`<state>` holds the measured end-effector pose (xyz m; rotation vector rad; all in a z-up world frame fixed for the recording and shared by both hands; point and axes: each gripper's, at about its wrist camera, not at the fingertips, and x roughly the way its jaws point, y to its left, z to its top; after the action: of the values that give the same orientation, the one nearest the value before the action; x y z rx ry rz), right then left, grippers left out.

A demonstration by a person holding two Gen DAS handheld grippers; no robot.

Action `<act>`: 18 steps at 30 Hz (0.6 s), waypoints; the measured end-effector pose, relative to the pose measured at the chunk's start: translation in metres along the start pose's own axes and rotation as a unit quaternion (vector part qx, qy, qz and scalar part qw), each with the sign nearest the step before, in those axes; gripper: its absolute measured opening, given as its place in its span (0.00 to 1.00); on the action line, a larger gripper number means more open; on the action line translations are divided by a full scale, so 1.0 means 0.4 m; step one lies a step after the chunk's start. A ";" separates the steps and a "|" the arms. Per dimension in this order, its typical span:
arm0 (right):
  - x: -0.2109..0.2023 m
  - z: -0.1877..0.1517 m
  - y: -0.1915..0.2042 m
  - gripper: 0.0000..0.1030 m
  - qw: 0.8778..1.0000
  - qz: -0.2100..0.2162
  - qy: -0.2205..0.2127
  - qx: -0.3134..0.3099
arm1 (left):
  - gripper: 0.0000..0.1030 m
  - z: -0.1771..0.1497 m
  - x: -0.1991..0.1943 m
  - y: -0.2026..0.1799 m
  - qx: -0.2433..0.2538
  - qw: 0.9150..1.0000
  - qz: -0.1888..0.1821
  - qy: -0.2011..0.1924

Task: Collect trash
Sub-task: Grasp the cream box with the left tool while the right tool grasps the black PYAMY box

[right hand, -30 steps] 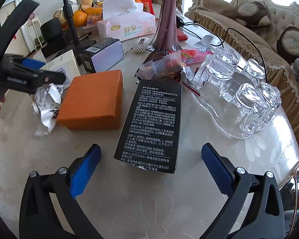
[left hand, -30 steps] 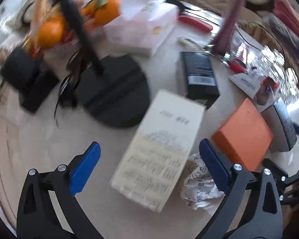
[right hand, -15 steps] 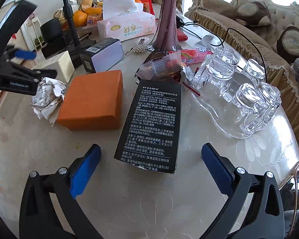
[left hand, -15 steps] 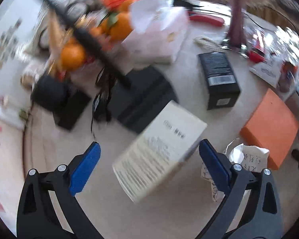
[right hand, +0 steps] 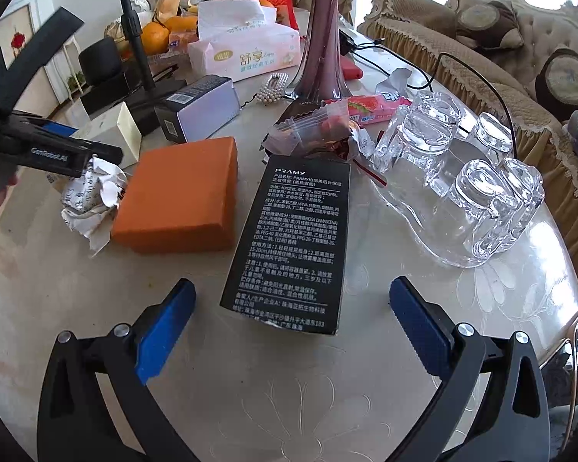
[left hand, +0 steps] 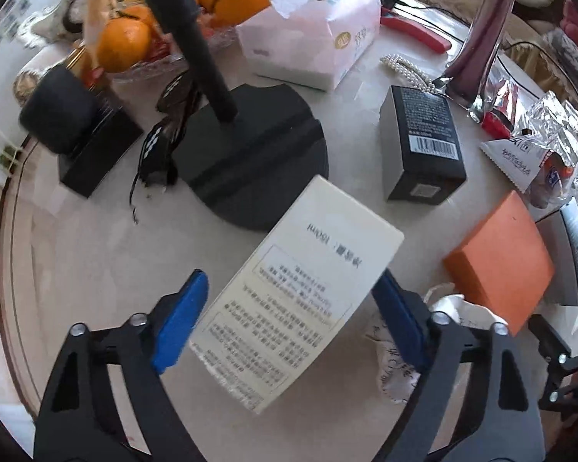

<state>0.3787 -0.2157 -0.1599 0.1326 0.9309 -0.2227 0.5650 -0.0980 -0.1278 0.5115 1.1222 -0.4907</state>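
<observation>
Lying flat on the desk [left hand: 77, 269], the cream box [left hand: 300, 304] sits between the jaws of the left gripper [left hand: 293, 319], which are closing on it. Its long axis runs diagonally in the left wrist view, from near-left to far-right, far end pointing toward the black box [left hand: 420, 142]. The right pad [left hand: 397, 315] looks to be at the box's edge; a sliver of desk shows between the left pad [left hand: 181, 319] and the box, so it is not yet pinched. A crumpled wrapper [left hand: 400, 362] lies just right of the gripper, beside the orange box [left hand: 497, 265].

The right gripper [right hand: 289, 331] hangs with jaws wide apart and empty, the near end of a black carton [right hand: 293, 242] ahead of them, its length running away from the camera.
</observation>
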 end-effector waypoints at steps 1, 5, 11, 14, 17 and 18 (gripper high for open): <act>0.000 0.000 -0.001 0.94 1.000 0.001 0.000 0.001 | 0.72 -0.014 -0.011 -0.008 0.000 1.000 0.003 0.002; -0.003 -0.001 -0.004 0.94 1.000 0.000 -0.001 -0.001 | 0.54 -0.050 -0.035 -0.023 0.022 0.999 0.000 0.028; -0.023 -0.002 0.013 0.60 0.999 0.018 -0.013 -0.032 | 0.58 -0.054 -0.033 -0.034 0.011 0.999 0.023 0.043; -0.025 -0.004 0.014 0.60 0.999 0.023 -0.011 -0.035 | 0.60 -0.035 -0.017 -0.027 -0.013 0.999 0.014 0.047; -0.026 -0.002 0.010 0.50 0.999 0.023 -0.012 -0.039 | 0.51 -0.022 0.010 -0.005 -0.074 0.996 -0.021 0.051; -0.026 0.001 0.006 0.42 0.999 0.025 -0.011 -0.039 | 0.49 -0.022 0.016 0.002 -0.090 0.994 -0.023 0.051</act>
<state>0.3737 -0.2120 -0.1511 0.0805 0.9117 -0.1409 0.5613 -0.0926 -0.1366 0.3569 1.2660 -0.4007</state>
